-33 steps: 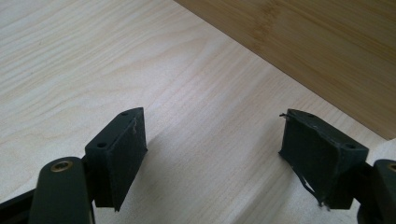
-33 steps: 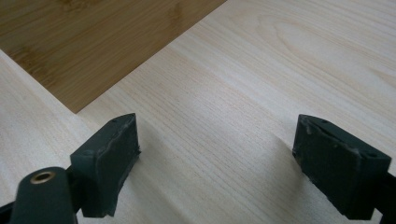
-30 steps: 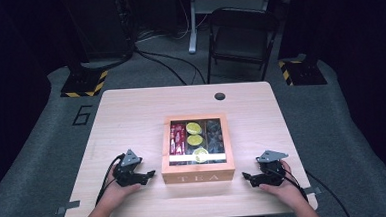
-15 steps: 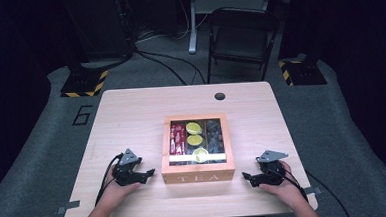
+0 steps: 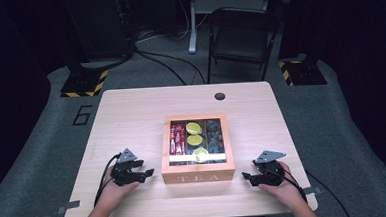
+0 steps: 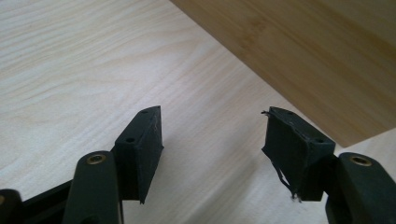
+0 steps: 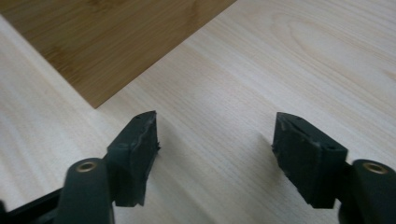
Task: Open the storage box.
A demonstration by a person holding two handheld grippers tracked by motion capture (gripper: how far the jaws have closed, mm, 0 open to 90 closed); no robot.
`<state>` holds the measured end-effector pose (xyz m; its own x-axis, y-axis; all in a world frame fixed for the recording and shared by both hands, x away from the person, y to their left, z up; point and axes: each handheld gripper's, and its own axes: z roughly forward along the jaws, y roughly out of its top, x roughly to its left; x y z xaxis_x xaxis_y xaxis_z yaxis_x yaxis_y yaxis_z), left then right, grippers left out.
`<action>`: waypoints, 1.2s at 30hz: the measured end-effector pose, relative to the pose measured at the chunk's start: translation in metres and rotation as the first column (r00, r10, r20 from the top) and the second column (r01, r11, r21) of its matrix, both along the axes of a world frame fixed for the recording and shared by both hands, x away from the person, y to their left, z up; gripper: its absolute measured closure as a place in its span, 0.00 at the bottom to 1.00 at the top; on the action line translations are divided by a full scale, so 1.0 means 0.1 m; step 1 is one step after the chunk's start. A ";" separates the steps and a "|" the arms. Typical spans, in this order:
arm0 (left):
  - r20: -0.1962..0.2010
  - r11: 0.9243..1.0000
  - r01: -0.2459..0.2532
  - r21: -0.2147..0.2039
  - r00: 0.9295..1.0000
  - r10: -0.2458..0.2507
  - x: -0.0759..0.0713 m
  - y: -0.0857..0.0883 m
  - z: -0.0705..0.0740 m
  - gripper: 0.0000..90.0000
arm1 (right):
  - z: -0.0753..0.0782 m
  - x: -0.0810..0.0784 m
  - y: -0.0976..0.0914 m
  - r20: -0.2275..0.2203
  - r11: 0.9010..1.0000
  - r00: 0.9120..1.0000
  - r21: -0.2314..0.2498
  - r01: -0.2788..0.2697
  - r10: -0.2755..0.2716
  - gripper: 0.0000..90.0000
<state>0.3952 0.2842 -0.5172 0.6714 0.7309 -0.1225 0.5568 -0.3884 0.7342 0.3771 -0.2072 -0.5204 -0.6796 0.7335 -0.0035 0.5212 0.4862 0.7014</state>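
Tea box (image 5: pixel 197 148): wooden, marked TEA on its near side, sitting on the pale wooden table (image 5: pixel 131 116) a little toward the person's edge from the middle; its clear-windowed lid lies flat and shut; through the window show red packets at the left, yellow-green round packets in the middle, dark ones at the right

Left gripper (image 5: pixel 145 171): resting on the table just left of the tea box's near corner, held in the person's left hand (image 5: pixel 116 188); jaws spread wide with nothing between them; in the left gripper view (image 6: pixel 212 140) bare tabletop lies in the gap and the box's darker wall (image 6: pixel 317 56) rises ahead and right

Right gripper (image 5: pixel 247 176): on the table right of the tea box's near corner, a small gap apart from it, in the right hand (image 5: pixel 280 184); jaws wide, gripping nothing; in the right gripper view (image 7: pixel 215 142) the box's wall (image 7: pixel 107 37) stands ahead and left

Chair (image 5: pixel 240 36): on the floor beyond the table's far edge, behind the tea box
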 end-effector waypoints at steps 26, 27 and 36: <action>0.081 0.991 0.083 -0.105 0.994 -0.074 -0.27 -0.15 0.39 0.44 | 0.37 -0.24 0.08 0.077 0.990 0.995 0.123 -0.074 0.065 0.47; 0.082 0.990 0.083 -0.113 0.994 -0.074 -0.28 -0.16 0.39 0.44 | 0.37 -0.24 0.09 0.086 0.989 0.994 0.124 -0.081 0.071 0.47; 0.099 0.990 0.096 -0.104 0.991 -0.086 -0.33 -0.20 0.46 0.42 | 0.42 -0.30 0.17 0.106 0.985 0.990 0.135 -0.104 0.090 0.46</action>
<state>0.3619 0.2639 -0.4716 0.7466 0.6522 -0.1311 0.4495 -0.3493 0.8221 0.3476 -0.1904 -0.4780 -0.7491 0.6620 0.0235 0.4007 0.4245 0.8119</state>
